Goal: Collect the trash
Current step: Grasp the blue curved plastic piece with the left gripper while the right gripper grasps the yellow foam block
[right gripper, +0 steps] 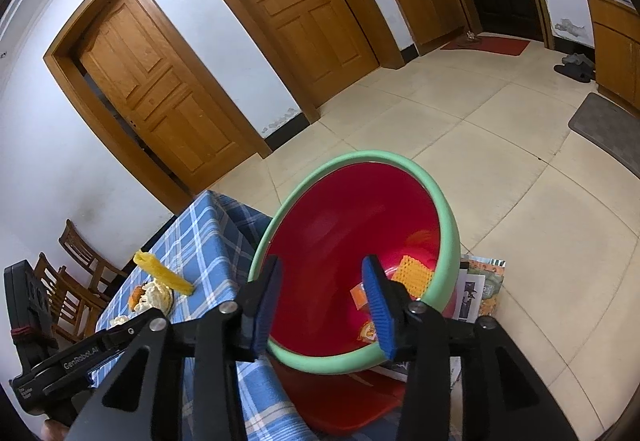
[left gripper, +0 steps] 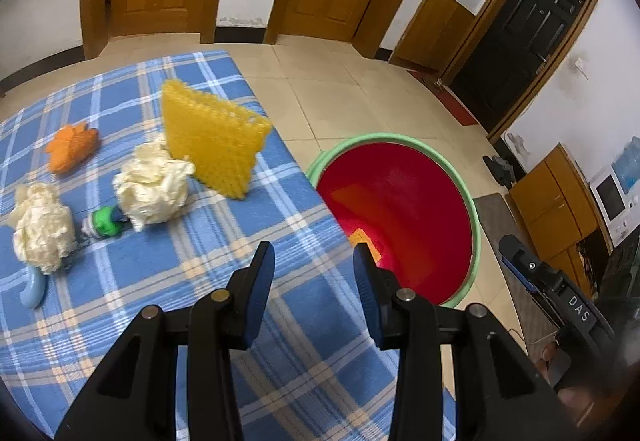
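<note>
My left gripper (left gripper: 314,249) is open and holds nothing, hovering over the blue plaid tablecloth (left gripper: 160,281) near its right edge. On the cloth lie a yellow foam mesh piece (left gripper: 214,143), two crumpled cream paper balls (left gripper: 152,189) (left gripper: 40,227), an orange item (left gripper: 72,149) and a small green-capped item (left gripper: 105,223). The red bin with a green rim (left gripper: 474,213) stands beside the table. My right gripper (right gripper: 322,263) is open over the bin's rim (right gripper: 448,217), with nothing between its fingers. Inside the bin lie a yellow mesh scrap (right gripper: 414,275) and an orange wrapper (right gripper: 360,297).
Printed papers (right gripper: 480,289) lie on the tiled floor under the bin. Wooden chairs (right gripper: 76,265) stand at the table's far side. Wooden doors (right gripper: 160,89) line the wall. A grey mat (right gripper: 608,125) and slippers (right gripper: 576,67) lie by a cabinet.
</note>
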{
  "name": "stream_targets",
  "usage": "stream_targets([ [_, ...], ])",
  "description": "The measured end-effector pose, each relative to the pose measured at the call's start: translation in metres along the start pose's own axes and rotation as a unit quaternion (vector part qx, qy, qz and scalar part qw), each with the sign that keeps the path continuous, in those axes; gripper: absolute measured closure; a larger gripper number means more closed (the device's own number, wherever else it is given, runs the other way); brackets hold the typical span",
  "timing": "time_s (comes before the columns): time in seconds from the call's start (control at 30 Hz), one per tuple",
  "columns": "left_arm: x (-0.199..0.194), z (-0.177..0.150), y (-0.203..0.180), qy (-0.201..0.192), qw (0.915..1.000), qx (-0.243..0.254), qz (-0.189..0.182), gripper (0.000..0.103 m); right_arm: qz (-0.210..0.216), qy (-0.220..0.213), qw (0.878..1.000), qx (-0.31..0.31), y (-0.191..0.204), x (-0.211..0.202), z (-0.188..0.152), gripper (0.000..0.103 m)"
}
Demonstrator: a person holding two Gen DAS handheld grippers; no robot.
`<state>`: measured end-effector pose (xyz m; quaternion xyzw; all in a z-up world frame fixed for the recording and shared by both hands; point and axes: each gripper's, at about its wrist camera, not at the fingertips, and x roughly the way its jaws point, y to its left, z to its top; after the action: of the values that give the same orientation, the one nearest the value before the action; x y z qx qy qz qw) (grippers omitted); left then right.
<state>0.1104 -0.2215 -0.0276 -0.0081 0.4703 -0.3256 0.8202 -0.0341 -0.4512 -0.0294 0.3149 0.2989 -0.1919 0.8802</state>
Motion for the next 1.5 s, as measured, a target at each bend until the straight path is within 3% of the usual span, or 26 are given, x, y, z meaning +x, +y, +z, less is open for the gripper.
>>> stream_targets([
  [0.3,-0.022,-0.004,0.022,-0.022,0.9992,-0.019,0.028,0.062,0.01,0.001,1.0,-0.006,0.014,-0.003,-0.003,0.047],
  [0.67,-0.039,-0.008,0.061,-0.035,0.9954,-0.052,0.071,0.062,0.013,0.006,1.0,-0.015,0.025,-0.005,-0.008,0.043],
  [1.17,-0.059,-0.021,0.125,-0.049,0.9823,-0.087,0.159,0.062,0.018,0.021,0.999,-0.024,0.035,0.003,-0.017,0.042],
  [1.5,-0.051,-0.029,0.157,-0.032,0.9729,-0.095,0.208,0.062,0.019,0.031,0.999,-0.034,0.046,0.006,-0.023,0.042],
])
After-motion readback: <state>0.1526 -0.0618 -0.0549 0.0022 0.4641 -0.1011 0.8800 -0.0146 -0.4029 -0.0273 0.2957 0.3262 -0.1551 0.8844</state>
